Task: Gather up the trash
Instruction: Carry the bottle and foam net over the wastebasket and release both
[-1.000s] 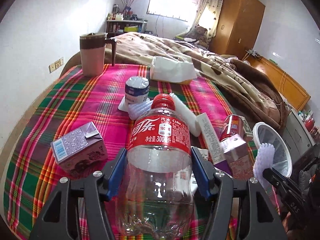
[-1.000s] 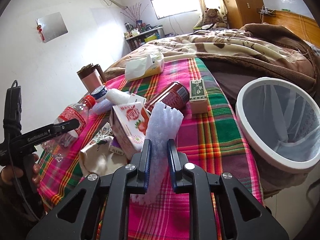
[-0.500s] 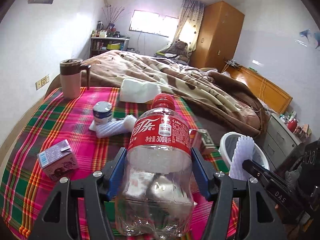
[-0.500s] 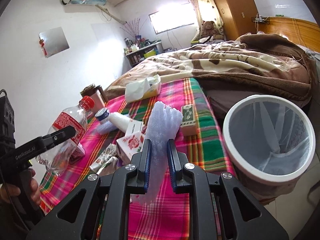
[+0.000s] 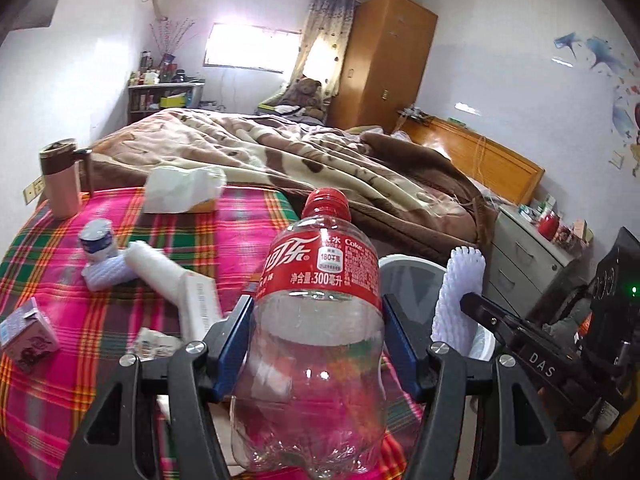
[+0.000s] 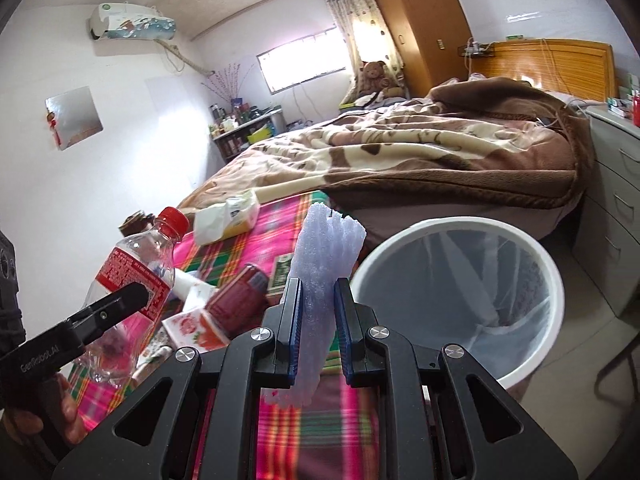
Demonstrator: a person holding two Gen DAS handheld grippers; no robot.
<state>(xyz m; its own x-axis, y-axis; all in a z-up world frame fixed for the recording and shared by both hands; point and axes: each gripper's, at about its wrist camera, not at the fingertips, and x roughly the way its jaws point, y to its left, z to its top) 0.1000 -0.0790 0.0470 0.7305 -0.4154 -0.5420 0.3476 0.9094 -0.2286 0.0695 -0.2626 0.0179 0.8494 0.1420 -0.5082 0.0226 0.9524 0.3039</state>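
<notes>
Clamping an empty cola bottle (image 5: 320,320) — left hand-held gripper (image 5: 316,340); right hand-held gripper (image 6: 316,320) squeezes foam netting (image 6: 326,256).

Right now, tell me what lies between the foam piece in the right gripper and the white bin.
Nothing: in the right wrist view the foam piece sits just left of the white bin rim, with only open air between.
</notes>
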